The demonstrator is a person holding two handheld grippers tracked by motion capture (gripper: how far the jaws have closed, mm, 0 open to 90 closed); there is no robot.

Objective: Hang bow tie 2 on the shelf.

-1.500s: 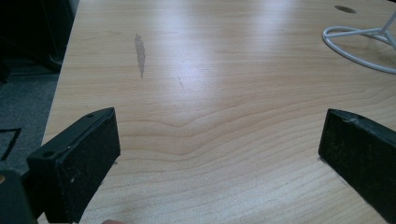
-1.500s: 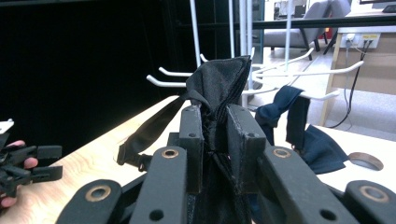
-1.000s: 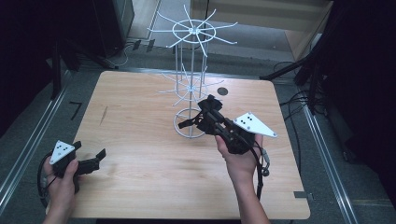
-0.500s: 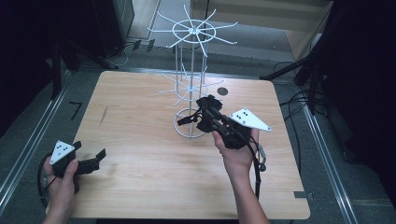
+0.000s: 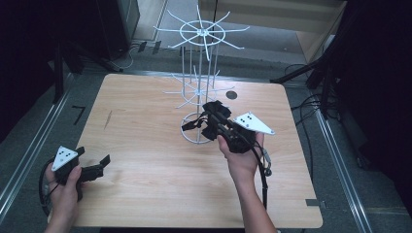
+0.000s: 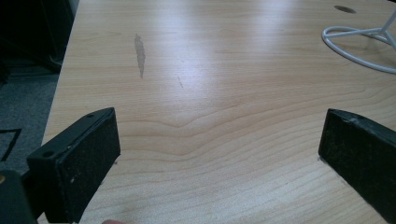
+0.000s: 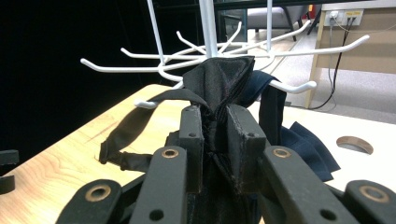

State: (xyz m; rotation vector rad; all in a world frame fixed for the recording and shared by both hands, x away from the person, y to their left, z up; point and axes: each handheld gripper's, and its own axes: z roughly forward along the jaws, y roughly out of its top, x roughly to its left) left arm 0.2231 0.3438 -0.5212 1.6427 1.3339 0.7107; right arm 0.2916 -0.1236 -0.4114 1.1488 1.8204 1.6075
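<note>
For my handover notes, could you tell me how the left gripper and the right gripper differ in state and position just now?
The left gripper has its jaws wide apart with nothing between them; the right gripper is shut on a black fabric item. The left gripper sits low near the wooden table's left edge; the right gripper is up at the white wire rack. Both are hand-held, black-jawed.

Black fabric item with straps point(image 7: 219, 79): bunched, folded into upright wedge, pinched between jaws of right gripper point(image 5: 214, 121). One thin strap point(image 7: 135, 123) loops out sideways, hanging loose above tabletop. Held just beside lower hook tier of white wire rack point(image 5: 199, 87), above rack's ring base; touching hooks or not, cannot tell.
</note>
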